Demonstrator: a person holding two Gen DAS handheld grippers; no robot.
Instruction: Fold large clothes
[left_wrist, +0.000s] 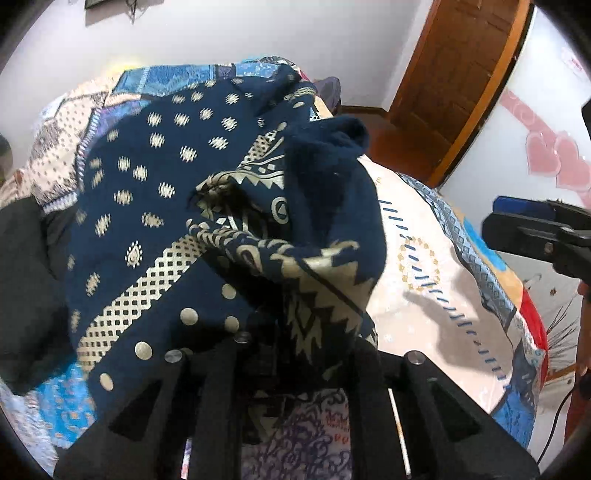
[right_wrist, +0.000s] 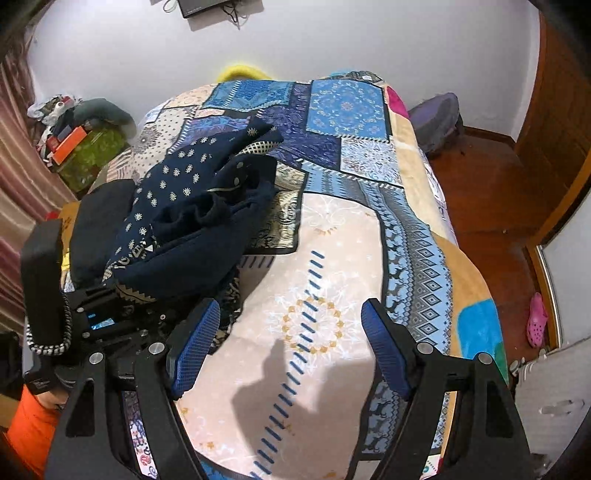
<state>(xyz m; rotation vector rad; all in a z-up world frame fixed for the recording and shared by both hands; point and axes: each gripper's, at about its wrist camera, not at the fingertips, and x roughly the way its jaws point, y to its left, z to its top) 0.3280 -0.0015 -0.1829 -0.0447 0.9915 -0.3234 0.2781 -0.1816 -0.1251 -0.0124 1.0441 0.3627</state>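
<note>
Navy cloth fills the left wrist view: we hold a dark blue garment (left_wrist: 192, 206), printed with cream diamonds, lattice bands and zigzag borders, bunched in a heap over a bed (left_wrist: 417, 295) spread with a patchwork blanket of blue, cream and beige panels. Our left gripper (left_wrist: 295, 354) sits at the bottom of that view with its fingers drawn close together and the garment's patterned hem draped over and between them; the cloth hides the tips, so we cannot tell whether they pinch it or merely lie under it. From the right wrist view, the same garment (right_wrist: 192, 206) lies crumpled on the left part of the bed (right_wrist: 332, 229), its plain dark lining rolled outward, with the left gripper (right_wrist: 122, 317) just beside its near edge. Our right gripper (right_wrist: 291, 354) hangs above a bare cream stretch of the blanket, its blue-padded fingers (right_wrist: 195, 347) spread wide with nothing between them, well apart from the garment; it also shows at the right edge of the left wrist view (left_wrist: 535, 229). A shadow (right_wrist: 266, 391) of a gripper falls on the blanket beneath it. Beyond the bed stands a pale wall (right_wrist: 332, 37), a wooden door (left_wrist: 469, 74) over a reddish floor (right_wrist: 487, 192), a pink shoe (right_wrist: 536, 321) on that floor, and a cluttered heap (right_wrist: 81, 136) of things beside a curtain on the left.
</note>
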